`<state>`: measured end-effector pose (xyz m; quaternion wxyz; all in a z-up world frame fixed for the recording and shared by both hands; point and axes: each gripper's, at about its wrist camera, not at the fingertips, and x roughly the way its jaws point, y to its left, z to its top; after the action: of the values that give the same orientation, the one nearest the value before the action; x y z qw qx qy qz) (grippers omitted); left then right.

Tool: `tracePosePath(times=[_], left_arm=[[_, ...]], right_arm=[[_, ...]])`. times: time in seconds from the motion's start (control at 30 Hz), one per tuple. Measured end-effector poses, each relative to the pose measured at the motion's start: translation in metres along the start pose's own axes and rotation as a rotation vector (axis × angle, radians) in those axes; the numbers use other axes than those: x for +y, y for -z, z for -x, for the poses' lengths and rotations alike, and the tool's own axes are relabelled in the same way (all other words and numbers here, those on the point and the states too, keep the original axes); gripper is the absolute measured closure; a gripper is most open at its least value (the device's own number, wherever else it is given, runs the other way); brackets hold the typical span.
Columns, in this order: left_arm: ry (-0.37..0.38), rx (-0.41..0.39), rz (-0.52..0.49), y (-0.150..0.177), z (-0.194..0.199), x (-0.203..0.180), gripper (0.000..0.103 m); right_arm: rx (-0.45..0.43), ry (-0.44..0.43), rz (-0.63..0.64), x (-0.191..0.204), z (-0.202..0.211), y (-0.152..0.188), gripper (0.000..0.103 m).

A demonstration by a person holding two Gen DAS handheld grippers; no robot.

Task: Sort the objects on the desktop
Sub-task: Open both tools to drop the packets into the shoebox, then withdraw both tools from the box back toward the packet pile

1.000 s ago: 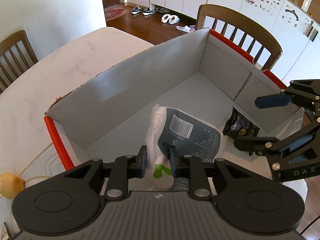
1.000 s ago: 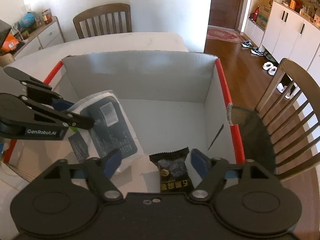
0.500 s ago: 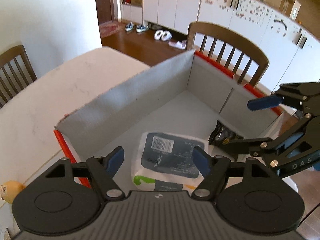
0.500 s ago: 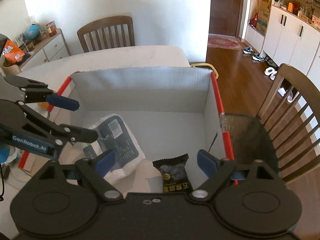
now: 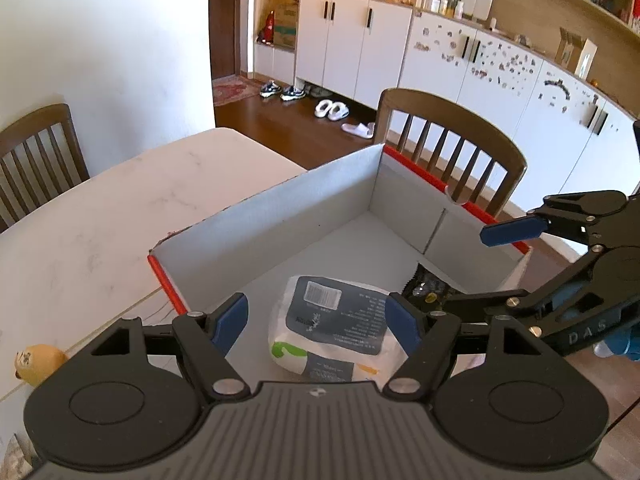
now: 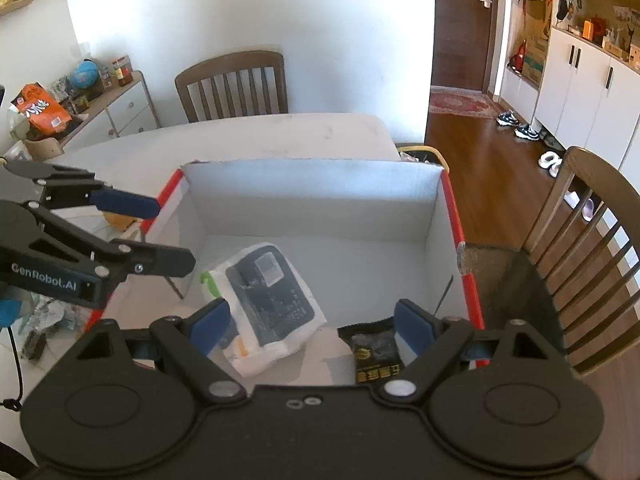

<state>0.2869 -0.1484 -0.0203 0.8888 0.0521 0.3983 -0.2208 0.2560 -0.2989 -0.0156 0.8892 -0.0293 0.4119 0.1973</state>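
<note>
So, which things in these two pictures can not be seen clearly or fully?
- Black snack packet: in the left wrist view the right tool covers most of it; in the right wrist view the tool body cuts off its lower end.
- Wipes pack: the print is too small to read in both views.
- Yellow object beside the box: partly hidden by the left tool.

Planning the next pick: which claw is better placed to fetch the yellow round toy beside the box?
Probably left: the yellow round toy lies beside the open left claw; the right claw hangs opposite.
</note>
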Motion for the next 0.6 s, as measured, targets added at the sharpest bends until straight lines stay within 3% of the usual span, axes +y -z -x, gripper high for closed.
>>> tracePosePath(times=[0.2,0.57,0.6], left_arm=[[0.007,-0.027,0.020,0.013,0.020,0.001,0.028],[0.034,-0.063,0.064,0.032,0.054,0.010,0.010],[0.034,-0.066,0.063,0.033,0.057,0.010,0.000]], right_arm=[[-0.036,-0.007,-0.003,0.016,0.012,0.002,0.014],[-0.058,-0.011,0.003,0.042,0.029,0.010,0.014],[-0.062,-0.008,0.003,0.045,0.030,0.010,0.014]])
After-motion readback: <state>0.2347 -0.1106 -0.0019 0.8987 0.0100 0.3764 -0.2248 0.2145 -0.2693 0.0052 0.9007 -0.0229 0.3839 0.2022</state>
